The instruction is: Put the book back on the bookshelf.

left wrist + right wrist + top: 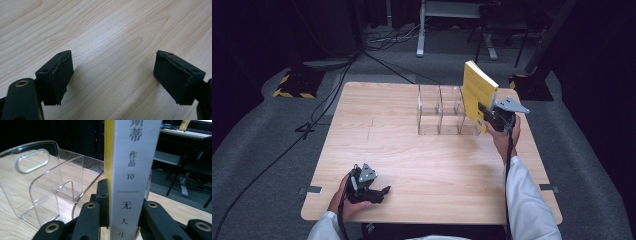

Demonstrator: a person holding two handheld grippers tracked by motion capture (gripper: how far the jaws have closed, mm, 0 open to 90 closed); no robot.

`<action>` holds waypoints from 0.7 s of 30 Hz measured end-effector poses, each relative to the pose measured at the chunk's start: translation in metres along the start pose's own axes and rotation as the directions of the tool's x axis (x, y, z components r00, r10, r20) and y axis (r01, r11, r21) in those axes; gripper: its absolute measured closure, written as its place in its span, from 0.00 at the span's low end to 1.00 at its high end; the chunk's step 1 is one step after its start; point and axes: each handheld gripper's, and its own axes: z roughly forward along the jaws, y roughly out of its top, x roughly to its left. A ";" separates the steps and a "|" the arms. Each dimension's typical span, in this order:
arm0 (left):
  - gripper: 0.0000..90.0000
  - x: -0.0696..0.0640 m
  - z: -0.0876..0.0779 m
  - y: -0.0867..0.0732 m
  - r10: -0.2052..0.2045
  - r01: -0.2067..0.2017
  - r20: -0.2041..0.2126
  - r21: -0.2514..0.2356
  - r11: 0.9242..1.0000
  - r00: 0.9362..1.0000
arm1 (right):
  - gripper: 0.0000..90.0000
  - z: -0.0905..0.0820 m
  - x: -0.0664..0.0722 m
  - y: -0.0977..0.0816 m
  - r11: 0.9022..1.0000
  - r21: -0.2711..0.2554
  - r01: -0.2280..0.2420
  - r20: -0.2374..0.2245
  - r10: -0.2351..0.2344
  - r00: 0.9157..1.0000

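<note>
Book (478, 93) pinched upright at the spine in right gripper (490, 118), raised just beside the right end of the clear divided holder (447, 116) near the desk's (412, 165) far edge; not yet in any compartment. Left gripper (382, 191) spread, empty, resting near the front-left corner. Remaining, by judgement: lowering book into a slot and letting go.

Book spine (132, 170): "作品 10", "无人生".

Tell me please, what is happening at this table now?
A person works with two hand-held grippers at a light wooden table. The right gripper clamps an upright yellow paperback book, held at the right end of a clear plastic divided rack. The left gripper rests open near the table's front edge, holding nothing.
</note>
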 end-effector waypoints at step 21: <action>0.19 0.000 0.000 0.000 0.004 -0.004 -0.003 -0.001 1.000 1.000 | 0.85 0.037 0.002 -0.013 0.998 0.031 -0.050 0.044 0.049 0.998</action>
